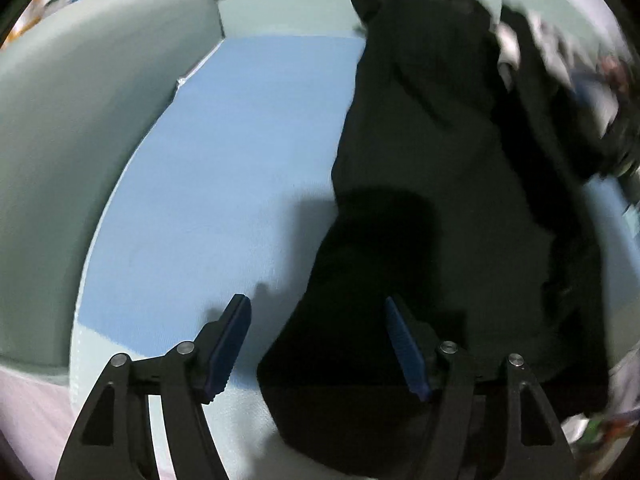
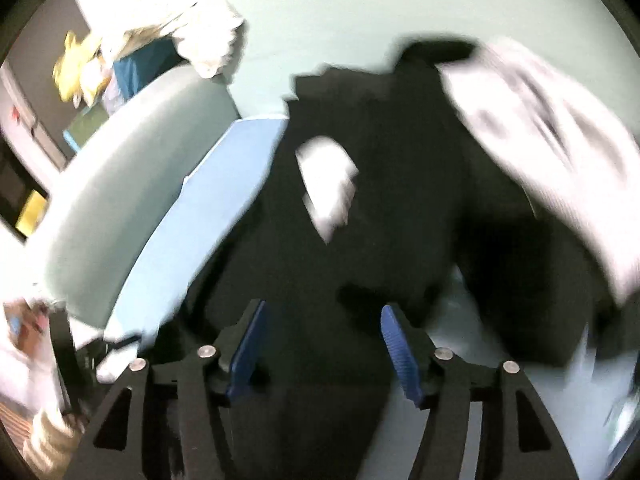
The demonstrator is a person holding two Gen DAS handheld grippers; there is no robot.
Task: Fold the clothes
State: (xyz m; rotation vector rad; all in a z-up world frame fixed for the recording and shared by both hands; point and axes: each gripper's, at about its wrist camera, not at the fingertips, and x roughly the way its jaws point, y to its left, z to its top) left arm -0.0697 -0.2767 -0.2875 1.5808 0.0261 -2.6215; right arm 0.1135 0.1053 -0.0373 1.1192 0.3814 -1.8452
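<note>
— Well, what is each camera giving you?

— From the left hand-held gripper (image 1: pixel 318 346) I am seeing the black garment (image 1: pixel 440 200) lying on the light blue sheet (image 1: pixel 240 160), with bare sheet stretching away left of it up to the grey-green cushion (image 1: pixel 80 140). Only the right hand-held gripper (image 2: pixel 322 350) is showing a white patch (image 2: pixel 328 184) on the black cloth and a blurred white garment (image 2: pixel 560 152) at its right.

— Grippers?

— Both are standing wide, nothing between the pads; neither is gripping cloth.

— Which way is the garment running?

— Its long axis is running away from the grippers, near edge under the left one's right finger.
</note>
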